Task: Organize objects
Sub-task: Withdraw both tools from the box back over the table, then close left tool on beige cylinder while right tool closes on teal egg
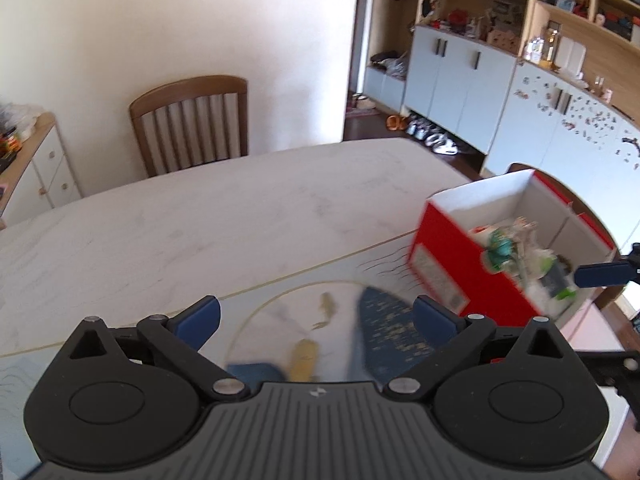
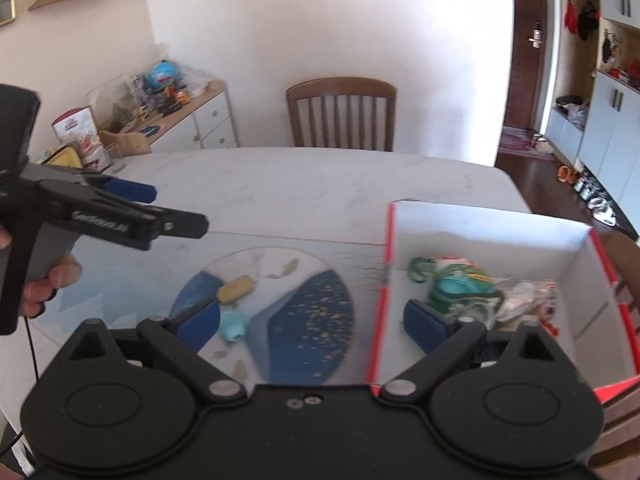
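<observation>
A plain cream wall [image 2: 320, 20] fills the upper middle of the frame, with a slat-backed wooden chair [image 2: 341, 114] against it. At left stands a cluttered white sideboard [image 2: 192, 120]; at right, pale blue cabinets [image 1: 460, 76], a dark door [image 2: 530, 52], dark wood floor [image 2: 532, 172], daylight throughout.

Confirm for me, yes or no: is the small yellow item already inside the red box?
No. In the right wrist view the yellow item lies on the placemat, outside the red box.

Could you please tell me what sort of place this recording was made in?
Most likely a home dining room: a pale marble-look dining table with a slatted wooden chair behind it, and pale grey wall cabinets with cluttered wooden shelves above shoes.
</observation>
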`<state>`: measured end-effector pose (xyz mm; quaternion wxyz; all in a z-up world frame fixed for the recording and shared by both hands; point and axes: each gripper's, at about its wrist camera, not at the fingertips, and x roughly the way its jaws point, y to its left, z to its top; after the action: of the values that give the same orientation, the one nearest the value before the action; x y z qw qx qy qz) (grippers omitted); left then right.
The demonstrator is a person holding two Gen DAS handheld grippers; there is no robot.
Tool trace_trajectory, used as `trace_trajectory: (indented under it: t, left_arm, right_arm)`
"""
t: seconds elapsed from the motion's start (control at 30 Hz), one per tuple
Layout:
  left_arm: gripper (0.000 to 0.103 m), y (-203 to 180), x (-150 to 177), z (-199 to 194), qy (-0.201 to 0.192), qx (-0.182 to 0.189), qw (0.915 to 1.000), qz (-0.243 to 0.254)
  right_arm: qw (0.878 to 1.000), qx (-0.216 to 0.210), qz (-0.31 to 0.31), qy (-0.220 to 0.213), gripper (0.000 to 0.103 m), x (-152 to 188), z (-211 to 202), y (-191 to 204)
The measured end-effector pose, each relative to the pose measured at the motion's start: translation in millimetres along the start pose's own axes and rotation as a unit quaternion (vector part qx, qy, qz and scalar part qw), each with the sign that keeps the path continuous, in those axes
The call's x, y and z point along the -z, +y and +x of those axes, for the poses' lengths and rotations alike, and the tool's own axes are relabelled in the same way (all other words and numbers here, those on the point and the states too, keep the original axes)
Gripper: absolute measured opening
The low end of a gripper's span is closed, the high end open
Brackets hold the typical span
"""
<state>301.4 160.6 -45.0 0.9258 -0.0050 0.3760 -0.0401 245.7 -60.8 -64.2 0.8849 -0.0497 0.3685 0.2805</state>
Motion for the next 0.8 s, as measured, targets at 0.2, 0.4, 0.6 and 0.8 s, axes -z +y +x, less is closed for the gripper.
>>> trace_trajectory:
  t: [0.2, 0.4, 0.6, 0.8]
  left_arm:
    - [0.103, 24.6, 20.1, 18.2, 0.019, -0.006, 0.9997, -0.012]
    - [0.103, 30.0, 44.6, 41.1, 0.045, 0.020, 0.9988, -0.006]
    - [0.103, 26.9, 55.3, 63.3, 0.052, 0.021, 0.9984, 0.004]
    - [0.103, 29.0, 58.4, 85.3, 0.056, 0.016, 0.9983, 0.005]
  right_arm:
    - [0.999, -0.024, -0.035, 0.019, 0.098, 2.0, 20.8, 32.0]
    - [0.998, -0.034, -0.038, 0.047, 0.097, 10.8, 49.3, 48.2]
    - [0.995, -0.040, -0.047, 0.080, 0.094, 21.4, 79.5, 56.0]
    - [0.994, -0.037, -0.053, 0.087, 0.089, 25.5, 105.1, 62.5]
